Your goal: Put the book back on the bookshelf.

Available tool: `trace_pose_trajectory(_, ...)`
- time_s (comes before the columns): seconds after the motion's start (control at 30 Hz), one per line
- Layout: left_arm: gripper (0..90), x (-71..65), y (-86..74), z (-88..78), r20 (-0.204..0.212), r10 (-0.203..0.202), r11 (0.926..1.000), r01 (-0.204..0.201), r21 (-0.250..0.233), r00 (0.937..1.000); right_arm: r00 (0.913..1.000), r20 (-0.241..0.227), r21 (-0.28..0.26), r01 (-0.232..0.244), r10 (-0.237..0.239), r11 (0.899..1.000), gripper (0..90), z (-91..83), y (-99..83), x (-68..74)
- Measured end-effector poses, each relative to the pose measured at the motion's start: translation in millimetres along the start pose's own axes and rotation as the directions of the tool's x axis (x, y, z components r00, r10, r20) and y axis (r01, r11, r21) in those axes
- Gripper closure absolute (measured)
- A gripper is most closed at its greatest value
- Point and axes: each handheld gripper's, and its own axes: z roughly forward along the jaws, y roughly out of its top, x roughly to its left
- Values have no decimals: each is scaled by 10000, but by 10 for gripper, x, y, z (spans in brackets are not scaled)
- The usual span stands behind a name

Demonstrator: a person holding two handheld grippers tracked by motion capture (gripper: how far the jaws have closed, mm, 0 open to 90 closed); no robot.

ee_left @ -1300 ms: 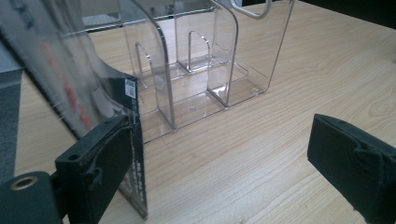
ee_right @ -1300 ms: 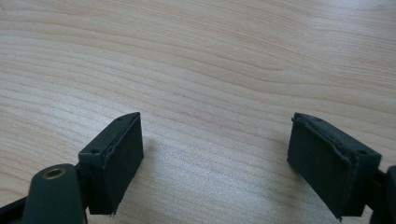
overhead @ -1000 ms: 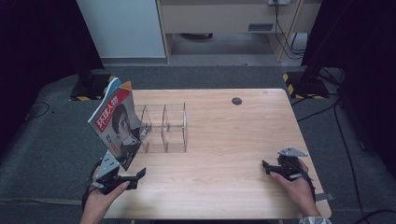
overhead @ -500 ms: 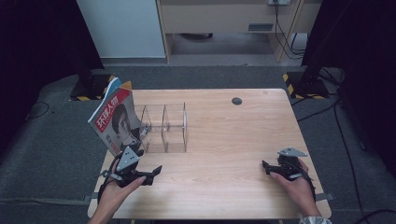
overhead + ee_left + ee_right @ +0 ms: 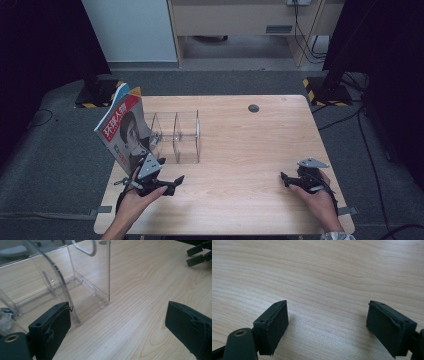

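Pale wood surface (image 5: pixel 240 150) carries a clear rack (image 5: pixel 176 137) at its left part, and a magazine (image 5: pixel 122 131) leans tilted against the rack's outer side. I hold the left gripper (image 5: pixel 169 183) just in front of the rack — its jaws stand wide apart with nothing between them, and one jaw is very near the rack's front corner (image 5: pixel 106 301). I keep the right gripper (image 5: pixel 289 180) low at the right near edge, well apart from the rack — jaws wide, holding nothing, bare wood (image 5: pixel 324 290) under them.
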Motion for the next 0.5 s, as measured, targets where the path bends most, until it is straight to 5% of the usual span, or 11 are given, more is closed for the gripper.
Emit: trace_pose_trajectory(0.5,64,-197,206,294,544,307,9994,-299,-160,9980,10000,-29,10,15,-15,10000,177,-1,-1,1)
